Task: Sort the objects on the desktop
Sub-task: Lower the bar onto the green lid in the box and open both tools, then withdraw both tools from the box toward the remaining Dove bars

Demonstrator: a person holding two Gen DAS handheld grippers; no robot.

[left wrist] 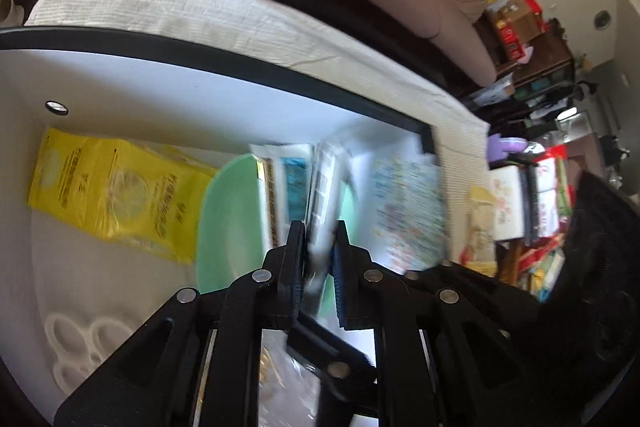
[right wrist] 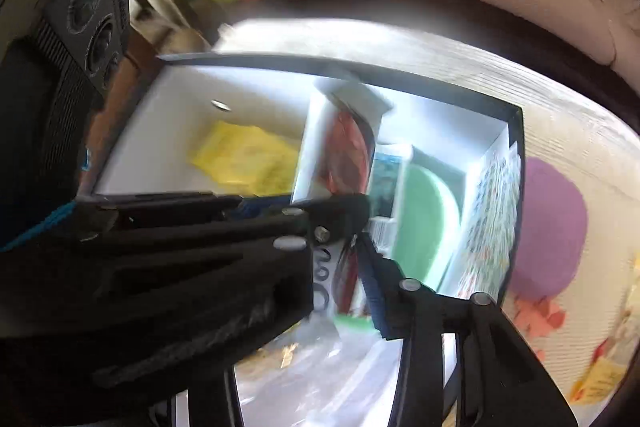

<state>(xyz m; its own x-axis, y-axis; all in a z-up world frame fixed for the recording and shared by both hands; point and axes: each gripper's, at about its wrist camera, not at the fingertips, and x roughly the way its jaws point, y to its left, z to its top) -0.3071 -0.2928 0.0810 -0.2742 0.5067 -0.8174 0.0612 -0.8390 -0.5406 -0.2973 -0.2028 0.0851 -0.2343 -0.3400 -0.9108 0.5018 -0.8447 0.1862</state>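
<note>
Left tongs (left wrist: 318, 243) pinch a white card (left wrist: 326, 187) above the box (left wrist: 240, 67); right tongs (right wrist: 362, 227) grip a red packet (right wrist: 348, 151). Both should lower slowly into free compartments beside the green bowl (left wrist: 228, 219).

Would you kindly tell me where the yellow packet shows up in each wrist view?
Left wrist: yellow packet lies left of centre, on the white box floor, beside the green bowl.
Right wrist: yellow packet sits centre-left, in the box's left section.
Shared landmark: the green bowl.
</note>
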